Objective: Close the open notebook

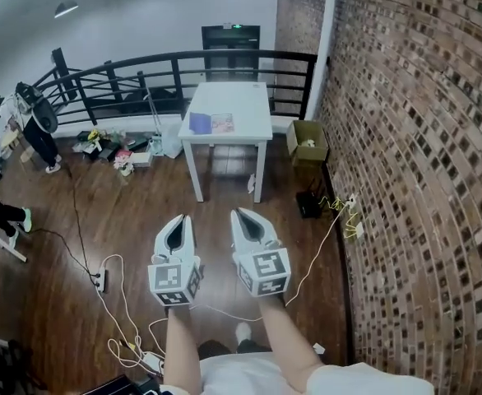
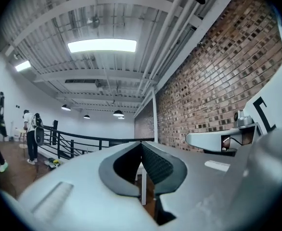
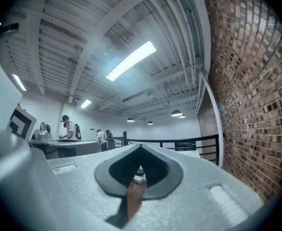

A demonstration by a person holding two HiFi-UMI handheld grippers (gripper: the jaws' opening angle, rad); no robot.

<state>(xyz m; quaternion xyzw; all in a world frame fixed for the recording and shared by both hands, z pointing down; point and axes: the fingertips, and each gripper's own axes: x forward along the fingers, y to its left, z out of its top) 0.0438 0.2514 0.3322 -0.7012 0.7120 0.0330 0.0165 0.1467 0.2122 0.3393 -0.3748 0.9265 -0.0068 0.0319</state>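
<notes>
Approach step: white left gripper [image 1: 180, 219] and right gripper [image 1: 236, 213], jaws pressed together, empty. Purple-and-white open notebook [image 1: 211, 123] on white table [image 1: 243, 105] sits well apart, so they'd need to move closer.

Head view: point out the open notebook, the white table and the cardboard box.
open notebook [image 1: 211, 123], head view, middle of its spread.
white table [image 1: 233, 99], head view, bare top.
cardboard box [image 1: 294, 137], head view, left flap.
</notes>
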